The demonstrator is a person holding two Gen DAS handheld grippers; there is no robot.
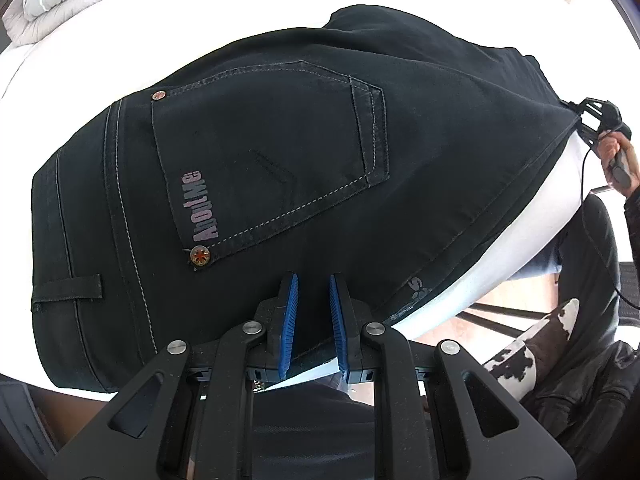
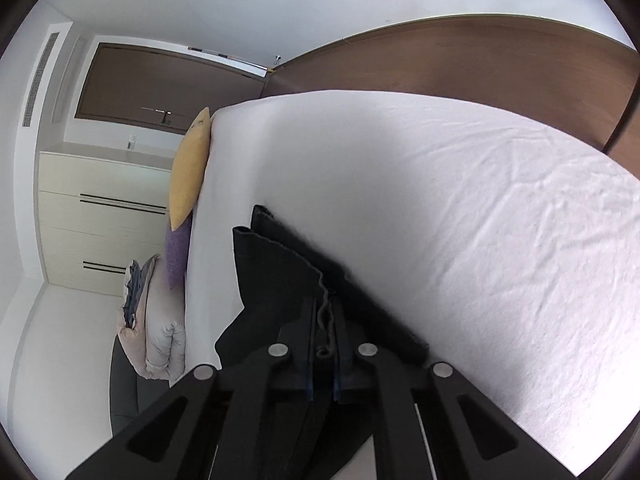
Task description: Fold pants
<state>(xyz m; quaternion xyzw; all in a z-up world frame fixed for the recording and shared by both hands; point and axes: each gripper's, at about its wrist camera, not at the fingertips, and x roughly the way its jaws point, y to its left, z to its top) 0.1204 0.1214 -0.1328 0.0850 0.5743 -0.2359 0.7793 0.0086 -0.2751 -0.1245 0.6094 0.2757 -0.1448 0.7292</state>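
Pants are on the bed, seat end flat, back pocket up. My left gripper is nearly closed, pinching the waistband edge; right gripper is clamped on bunched fabric. I'd say folding's barely started, most still left.

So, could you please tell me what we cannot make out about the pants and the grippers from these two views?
- Left wrist view: whether the left gripper pinches the pants; its blue pads' tips sit on dark cloth.
- Left wrist view: the right gripper is small at the edge, so its jaws are unreadable.
- Right wrist view: bunched cloth hides the right gripper's fingertips, and the frame's bottom cuts off the pants' remainder.
- Both views: the legs' full length.
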